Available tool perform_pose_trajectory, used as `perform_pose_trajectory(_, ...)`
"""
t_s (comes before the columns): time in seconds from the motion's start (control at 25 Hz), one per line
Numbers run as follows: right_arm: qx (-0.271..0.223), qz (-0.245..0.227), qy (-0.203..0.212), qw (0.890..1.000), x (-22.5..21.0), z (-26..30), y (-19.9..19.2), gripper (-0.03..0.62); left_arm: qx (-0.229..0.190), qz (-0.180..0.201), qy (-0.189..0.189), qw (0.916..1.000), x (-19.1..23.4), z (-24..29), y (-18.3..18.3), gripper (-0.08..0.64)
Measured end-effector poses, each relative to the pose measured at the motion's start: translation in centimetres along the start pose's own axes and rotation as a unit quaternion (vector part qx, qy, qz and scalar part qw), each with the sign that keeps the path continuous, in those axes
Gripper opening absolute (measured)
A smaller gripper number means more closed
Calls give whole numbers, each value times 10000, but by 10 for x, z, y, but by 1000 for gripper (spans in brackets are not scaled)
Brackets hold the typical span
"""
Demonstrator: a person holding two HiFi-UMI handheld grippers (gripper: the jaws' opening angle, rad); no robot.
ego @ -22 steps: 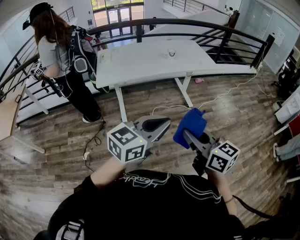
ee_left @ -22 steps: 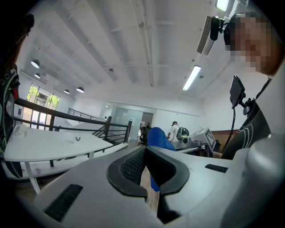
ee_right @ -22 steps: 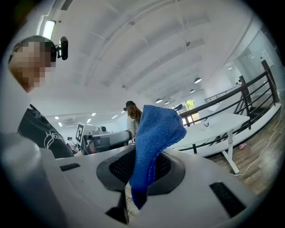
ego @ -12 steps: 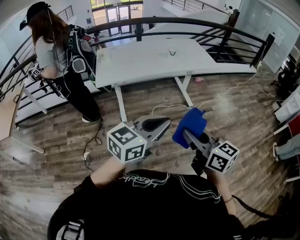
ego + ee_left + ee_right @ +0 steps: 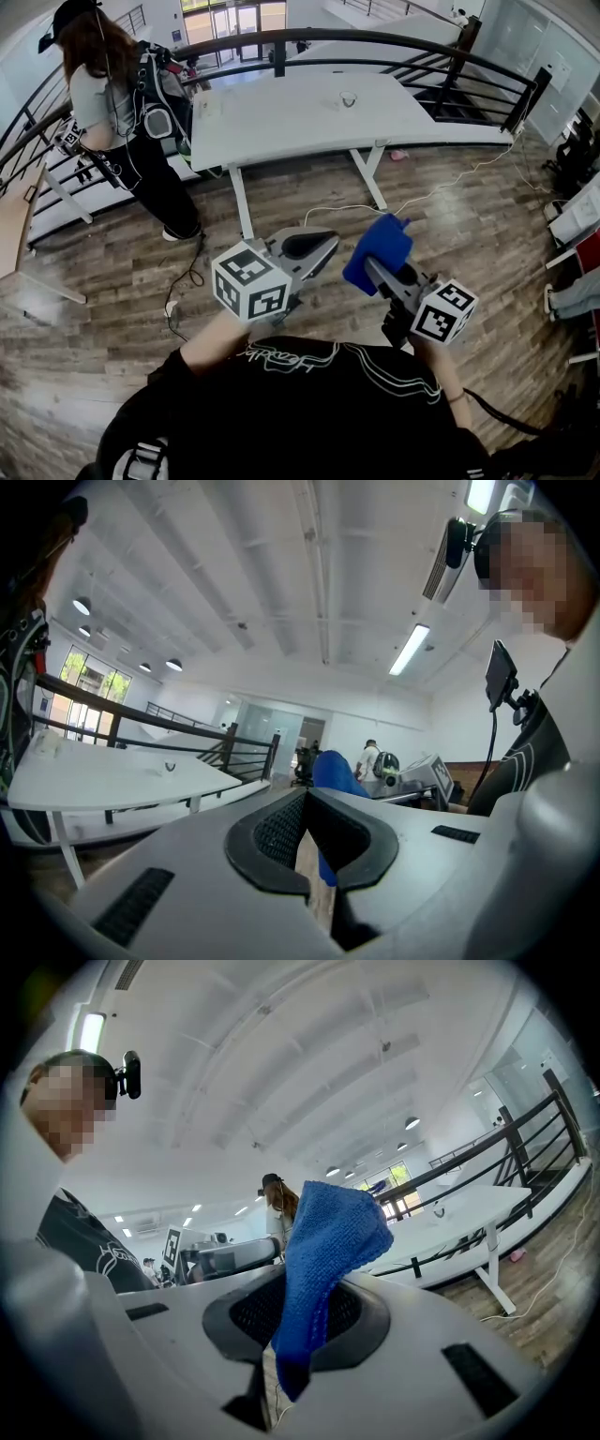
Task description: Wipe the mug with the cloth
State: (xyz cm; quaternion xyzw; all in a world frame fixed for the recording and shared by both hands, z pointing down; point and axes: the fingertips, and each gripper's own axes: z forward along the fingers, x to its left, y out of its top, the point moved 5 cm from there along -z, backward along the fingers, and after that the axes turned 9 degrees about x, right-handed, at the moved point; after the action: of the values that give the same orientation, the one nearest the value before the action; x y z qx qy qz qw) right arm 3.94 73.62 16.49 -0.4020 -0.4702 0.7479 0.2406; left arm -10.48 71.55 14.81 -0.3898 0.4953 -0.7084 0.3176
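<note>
A small clear mug (image 5: 348,98) stands on the white table (image 5: 281,122) far ahead of me, well out of reach of both grippers. It shows tiny in the left gripper view (image 5: 170,766) and in the right gripper view (image 5: 439,1210). My right gripper (image 5: 375,264) is shut on a blue cloth (image 5: 380,250), which sticks up out of its jaws (image 5: 323,1241). The left gripper (image 5: 314,246) is held beside it at waist height, shut, with nothing between its pads (image 5: 281,829). The blue cloth (image 5: 335,771) peeks over its jaws.
A person (image 5: 108,103) with a backpack and a gripper stands at the table's left end. A black curved railing (image 5: 450,56) runs behind the table. A white cable (image 5: 441,187) lies on the wooden floor (image 5: 112,281) between me and the table.
Both grippers keep the same pose, the cloth still clamped. The person at the left has shifted slightly toward the upper left of the view.
</note>
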Motion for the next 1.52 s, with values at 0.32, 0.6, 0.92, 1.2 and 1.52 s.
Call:
perform_pose_trajectory(0.32,-3,107,110,9999,-35,16,0,51,67,-62,127,9999,28,19,-5,8)
perform_pose_trajectory(0.6,-8,308,368,9988,-110,65,11,51,201,-278,459,9984,97,56,-12,8)
perform_pose_trajectory(0.92,159,414,733,9963,-257,172,71,51,337,-659,880,9934,251,136,11,8)
perform_pose_trajectory(1.2,288,539,539,9967,-422,248,141,51,231,-836,1056,9906,404,242,70,8)
perform_pose_trajectory(1.52,53,751,166,9970,-509,285,179,51,325,-889,1096,9895,489,293,89,8)
